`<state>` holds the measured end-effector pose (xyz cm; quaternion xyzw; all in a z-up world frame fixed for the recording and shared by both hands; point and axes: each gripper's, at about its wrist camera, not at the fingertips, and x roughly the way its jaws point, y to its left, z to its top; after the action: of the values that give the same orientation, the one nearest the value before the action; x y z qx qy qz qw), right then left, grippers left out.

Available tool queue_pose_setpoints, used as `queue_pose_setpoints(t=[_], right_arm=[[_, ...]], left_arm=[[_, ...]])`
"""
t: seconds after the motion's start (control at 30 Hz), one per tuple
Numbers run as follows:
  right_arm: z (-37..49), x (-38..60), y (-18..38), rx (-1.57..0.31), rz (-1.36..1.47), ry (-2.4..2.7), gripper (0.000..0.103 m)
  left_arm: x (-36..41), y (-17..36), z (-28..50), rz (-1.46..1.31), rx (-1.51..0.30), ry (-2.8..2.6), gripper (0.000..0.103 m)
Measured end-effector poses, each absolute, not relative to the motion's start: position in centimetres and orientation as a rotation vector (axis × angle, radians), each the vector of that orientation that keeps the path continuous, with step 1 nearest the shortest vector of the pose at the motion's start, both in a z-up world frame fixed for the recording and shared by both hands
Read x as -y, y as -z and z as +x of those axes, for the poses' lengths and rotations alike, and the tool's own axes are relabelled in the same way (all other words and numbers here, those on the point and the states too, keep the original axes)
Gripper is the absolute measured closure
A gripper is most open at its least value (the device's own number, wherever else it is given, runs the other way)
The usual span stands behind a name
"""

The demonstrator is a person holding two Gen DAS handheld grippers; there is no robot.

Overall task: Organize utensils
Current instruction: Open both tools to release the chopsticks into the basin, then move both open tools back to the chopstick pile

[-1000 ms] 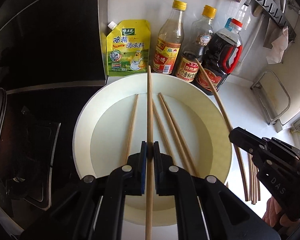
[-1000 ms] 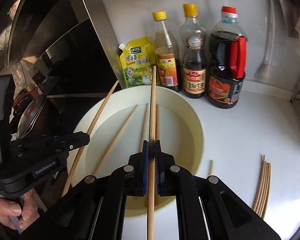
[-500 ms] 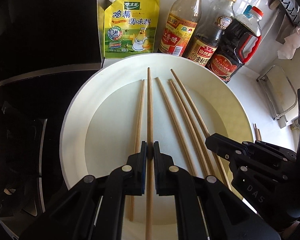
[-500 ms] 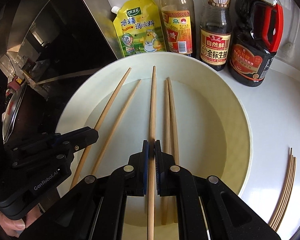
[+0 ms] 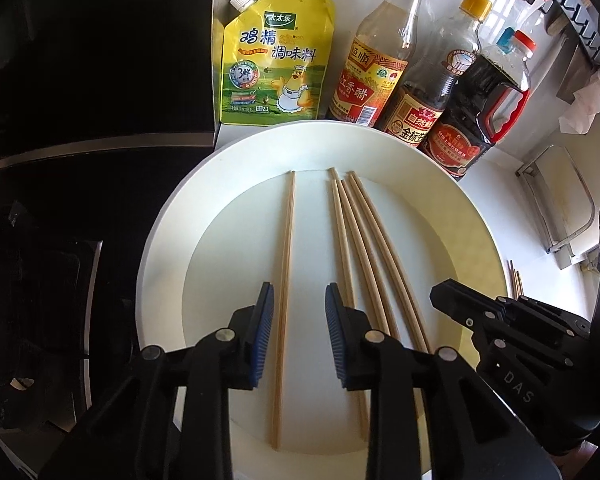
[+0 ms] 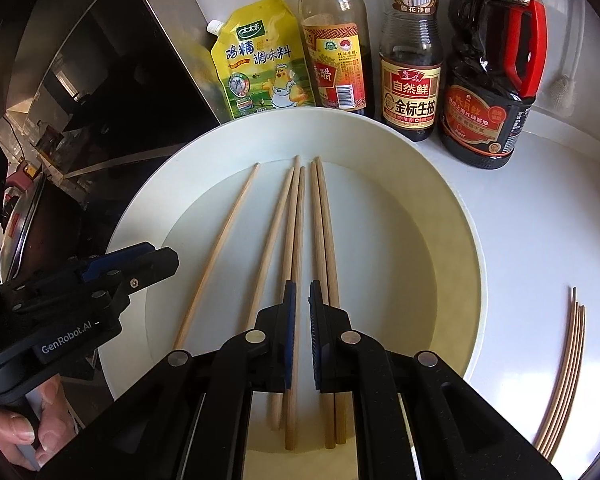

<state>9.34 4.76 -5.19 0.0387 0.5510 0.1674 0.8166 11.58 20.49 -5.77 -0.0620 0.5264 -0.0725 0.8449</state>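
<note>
A large white plate point(image 5: 160, 240) point(image 6: 460, 216) holds several wooden chopsticks lying lengthwise. In the left wrist view, one chopstick point(image 5: 286, 264) lies apart at the left, between my open left gripper's point(image 5: 299, 340) fingers and free of them. A cluster of chopsticks point(image 5: 364, 248) lies to its right. My right gripper point(image 6: 302, 336) is open a little above the plate, with a released chopstick point(image 6: 296, 248) lying under its narrow gap. The right gripper also shows in the left wrist view point(image 5: 500, 320), and the left gripper in the right wrist view point(image 6: 100, 276).
A yellow seasoning pouch point(image 5: 274, 60) and three sauce bottles point(image 6: 410, 52) stand behind the plate. More chopsticks point(image 6: 564, 376) lie on the white counter at the right. A black stove point(image 5: 40, 300) is at the left. A metal rack point(image 5: 560, 200) stands at the far right.
Both grippers lowered their chopsticks onto the plate and opened, letting them go. The chopsticks now lie flat on the plate.
</note>
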Motion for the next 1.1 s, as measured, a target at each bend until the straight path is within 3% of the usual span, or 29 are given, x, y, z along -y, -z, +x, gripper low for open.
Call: queue_pose_setpoints(t=[0.73,0.9,1.1], right_arm=[[4.8,-2.4,1.6,-1.1,0.093,-0.348,0.094],[3.6,-1.2,1.0,-1.088,0.089,-0.34,0.089],[1.8,0.4,0.9,-1.086,0.079,-0.329,0.088]], left_arm=[[-18.9,2.0,7.2,-0.115,-1.034,0.149,0.073],[-18.0,1.5,6.0,-0.111,-1.026,0.153,0.065],[-16.6,1.2,4.7,-0.109,-1.029,0.159,0.064]])
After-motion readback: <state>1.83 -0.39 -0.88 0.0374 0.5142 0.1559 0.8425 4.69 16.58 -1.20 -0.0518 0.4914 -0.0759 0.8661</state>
